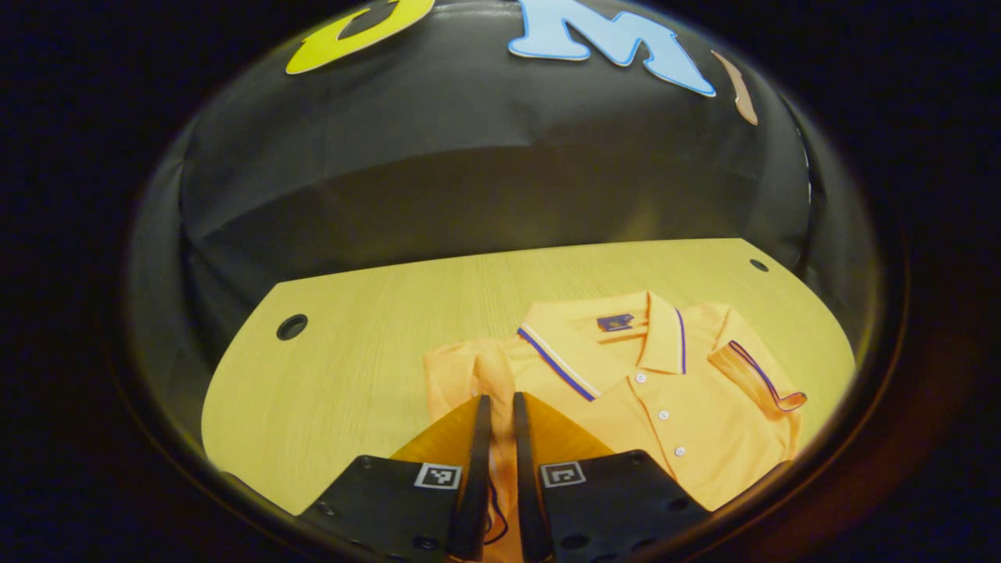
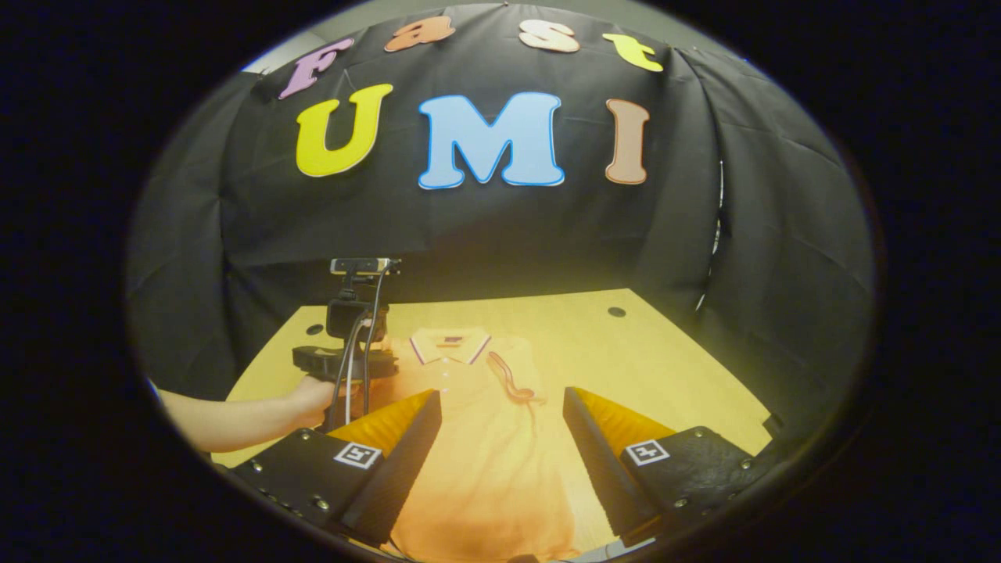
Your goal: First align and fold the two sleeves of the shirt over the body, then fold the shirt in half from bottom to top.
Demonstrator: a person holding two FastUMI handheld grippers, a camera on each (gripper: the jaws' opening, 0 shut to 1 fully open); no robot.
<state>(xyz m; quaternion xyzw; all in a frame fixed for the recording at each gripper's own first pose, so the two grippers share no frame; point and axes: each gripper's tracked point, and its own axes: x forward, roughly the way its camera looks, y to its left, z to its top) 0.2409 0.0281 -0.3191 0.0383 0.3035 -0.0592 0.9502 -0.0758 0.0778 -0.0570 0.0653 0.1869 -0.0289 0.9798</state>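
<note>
Orange polo shirt [image 1: 665, 407] lies face up on a light wooden table [image 1: 352, 352], collar toward the black cloth wall at the back. In the left gripper view, the left gripper [image 1: 500, 469] sits low over the shirt's near left part, its two fingers drawn almost together with a thin strip of orange fabric showing between them; it looks pinched on a sleeve edge, though whether both fingers press on it cannot be told for sure. To the right of the fingers run the button placket and the striped collar [image 1: 602, 344], and farther right a sleeve [image 1: 762, 375] lies folded in over the chest. Bare tabletop spreads to the left of the shirt as far as a round hole [image 1: 292, 326] near the table's edge.

In the right gripper view, a hand [image 2: 313, 400] at the left holds the left gripper over the shirt's shoulder. The right gripper [image 2: 502, 434] hovers above the shirt's lower body, fingers spread wide with nothing between them but the cloth below. Open table extends to the right of the shirt up to the far edge.
</note>
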